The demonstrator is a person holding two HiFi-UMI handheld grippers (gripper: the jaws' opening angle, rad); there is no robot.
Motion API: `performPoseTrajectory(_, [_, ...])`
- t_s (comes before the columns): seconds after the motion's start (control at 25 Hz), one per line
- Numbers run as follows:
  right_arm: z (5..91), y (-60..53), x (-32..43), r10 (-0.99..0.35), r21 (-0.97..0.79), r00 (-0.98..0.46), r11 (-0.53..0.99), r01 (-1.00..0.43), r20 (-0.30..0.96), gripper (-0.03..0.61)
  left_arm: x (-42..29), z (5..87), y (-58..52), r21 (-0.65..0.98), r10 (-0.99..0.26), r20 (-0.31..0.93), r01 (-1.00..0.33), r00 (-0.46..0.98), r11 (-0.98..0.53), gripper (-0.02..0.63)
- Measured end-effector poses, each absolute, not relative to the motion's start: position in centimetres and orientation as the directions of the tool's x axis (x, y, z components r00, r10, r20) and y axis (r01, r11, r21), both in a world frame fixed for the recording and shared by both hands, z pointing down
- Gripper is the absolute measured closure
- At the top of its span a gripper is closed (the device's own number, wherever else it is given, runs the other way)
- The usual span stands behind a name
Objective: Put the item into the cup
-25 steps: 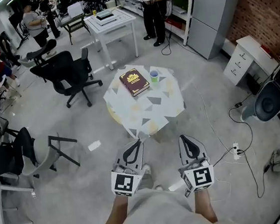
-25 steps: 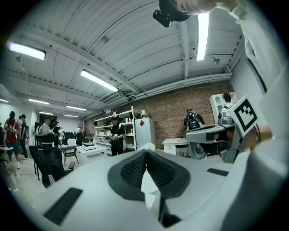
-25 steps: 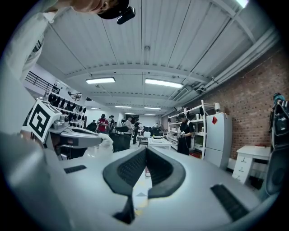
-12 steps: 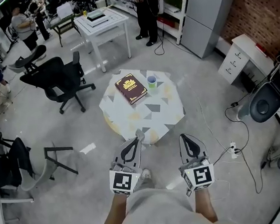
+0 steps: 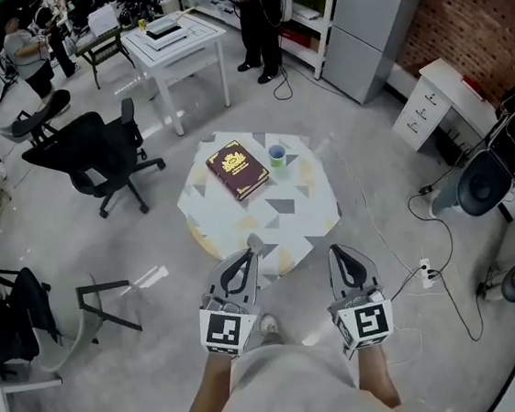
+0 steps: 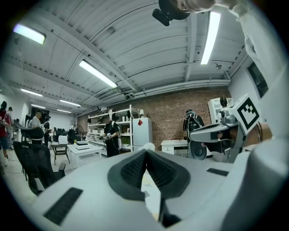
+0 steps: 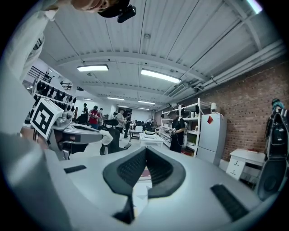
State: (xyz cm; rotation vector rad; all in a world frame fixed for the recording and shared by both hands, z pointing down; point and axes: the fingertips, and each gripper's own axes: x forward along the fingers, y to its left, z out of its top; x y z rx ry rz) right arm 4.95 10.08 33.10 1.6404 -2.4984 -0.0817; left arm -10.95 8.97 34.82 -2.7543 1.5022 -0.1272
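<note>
Near the far edge of the desk (image 5: 306, 206), the cup (image 5: 277, 156) stands just right of a book (image 5: 238, 169). The left tool (image 5: 251, 254) pinches a small pale item (image 5: 254, 241) at its tips, by the desk's near edge and well apart from the cup. The right tool (image 5: 336, 252) is pressed together, with nothing in it.

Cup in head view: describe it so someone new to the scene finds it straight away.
Find the round table with the pale patterned top in the middle of the floor. On its far side lies a dark red book; the cup stands just right of it. It is the only small upright thing there, green outside, blue inside.
</note>
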Motion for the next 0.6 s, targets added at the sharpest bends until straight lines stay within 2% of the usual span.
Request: performPoseTrajectory(0.6, [32.8,6.1,3.0,-0.927,0.15,-0.367,0.375,-0.915,0.08,0.572,-12.7,34.8,4.6,-0.041,-0.831,0.044,-0.83,0.555,-0.557,0.6])
